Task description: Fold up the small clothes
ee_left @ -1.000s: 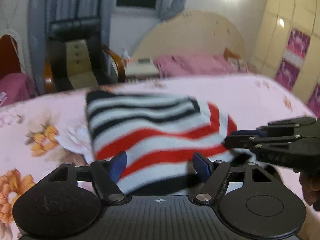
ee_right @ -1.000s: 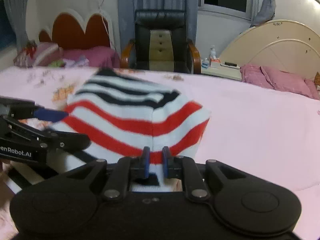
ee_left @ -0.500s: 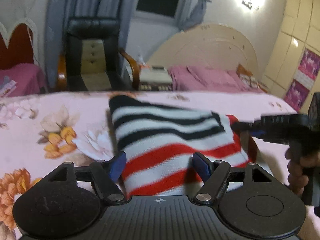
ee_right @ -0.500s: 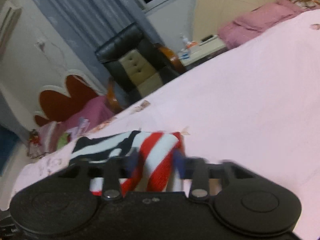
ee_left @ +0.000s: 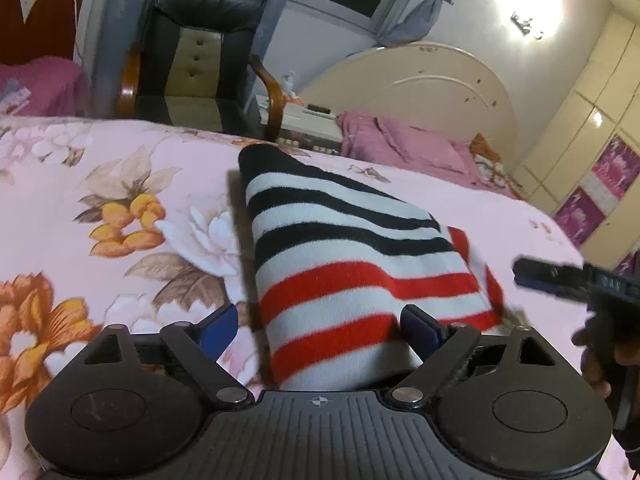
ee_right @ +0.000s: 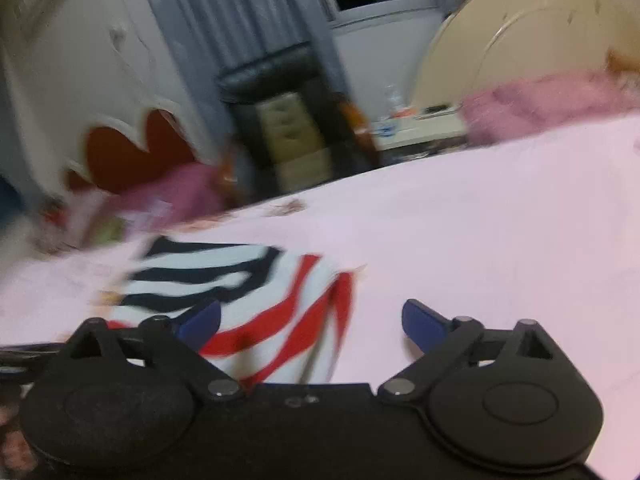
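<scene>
On the pink floral bedspread (ee_left: 120,208), the striped garment (ee_left: 352,264) lies folded into a compact rectangle, its black-banded end toward the black armchair (ee_left: 192,60) and its red-banded end toward me. My left gripper (ee_left: 320,330) hovers over that near end, jaws spread wide with cloth between them but nothing pinched. My right gripper (ee_right: 312,320) is wide open too, holding nothing, off the garment's side away from the armchair (that view is blurred). I judge this fold finished; next comes closing on an edge, either to fold again or move it aside.
</scene>
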`<state>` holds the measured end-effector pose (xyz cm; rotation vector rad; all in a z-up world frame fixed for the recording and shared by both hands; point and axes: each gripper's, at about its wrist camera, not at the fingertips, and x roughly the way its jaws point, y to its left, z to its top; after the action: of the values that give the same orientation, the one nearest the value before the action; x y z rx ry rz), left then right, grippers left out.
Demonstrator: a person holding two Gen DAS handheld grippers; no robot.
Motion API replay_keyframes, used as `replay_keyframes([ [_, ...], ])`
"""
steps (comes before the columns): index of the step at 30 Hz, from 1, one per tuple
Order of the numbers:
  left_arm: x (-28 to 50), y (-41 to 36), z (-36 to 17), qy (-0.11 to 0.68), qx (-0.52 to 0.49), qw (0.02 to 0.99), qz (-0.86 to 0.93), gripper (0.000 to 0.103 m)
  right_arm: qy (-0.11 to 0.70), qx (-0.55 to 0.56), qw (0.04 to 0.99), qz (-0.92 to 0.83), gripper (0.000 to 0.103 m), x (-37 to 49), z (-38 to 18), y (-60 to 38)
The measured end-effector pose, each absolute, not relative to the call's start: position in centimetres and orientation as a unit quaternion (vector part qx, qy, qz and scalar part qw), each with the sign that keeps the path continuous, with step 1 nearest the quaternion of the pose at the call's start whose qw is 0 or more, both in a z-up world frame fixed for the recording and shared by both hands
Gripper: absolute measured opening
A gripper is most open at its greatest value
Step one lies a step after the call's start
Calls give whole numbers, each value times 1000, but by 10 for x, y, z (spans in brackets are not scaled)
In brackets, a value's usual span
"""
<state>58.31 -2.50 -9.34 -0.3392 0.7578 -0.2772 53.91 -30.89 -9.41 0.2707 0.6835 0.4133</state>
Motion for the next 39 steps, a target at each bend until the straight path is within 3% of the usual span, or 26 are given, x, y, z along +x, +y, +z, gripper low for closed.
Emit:
replay_keyframes([
  [7, 579, 3, -114, 408, -297, 837, -214, 88, 425, 313, 806, 268, 87, 519, -121, -361],
  [13, 585, 2, -132, 437, -324, 808, -227, 88, 449, 354, 774, 272, 87, 524, -139, -370],
  [22, 608, -21, -130, 444, -289, 814, -240, 88, 472, 282, 776, 308, 89, 541, -134, -335],
  [25, 615, -30, -126, 444, -264, 823, -236, 88, 476, 245, 782, 319, 82, 547, -128, -318],
  [30, 617, -44, -118, 439, -214, 842, -229, 88, 462, 195, 797, 336, 82, 545, -123, -289],
  [31, 617, -45, -117, 438, -206, 845, -229, 85, 455, 184, 802, 339, 79, 542, -122, -284],
  [32, 616, -47, -115, 437, -194, 849, -224, 77, 450, 172, 809, 337, 69, 540, -121, -279],
  [35, 614, -51, -112, 431, -169, 860, -215, 72, 443, 170, 817, 328, 47, 534, -122, -279],
  [39, 607, -54, -104, 422, -157, 869, -206, 64, 433, 171, 825, 322, 42, 526, -118, -279],
])
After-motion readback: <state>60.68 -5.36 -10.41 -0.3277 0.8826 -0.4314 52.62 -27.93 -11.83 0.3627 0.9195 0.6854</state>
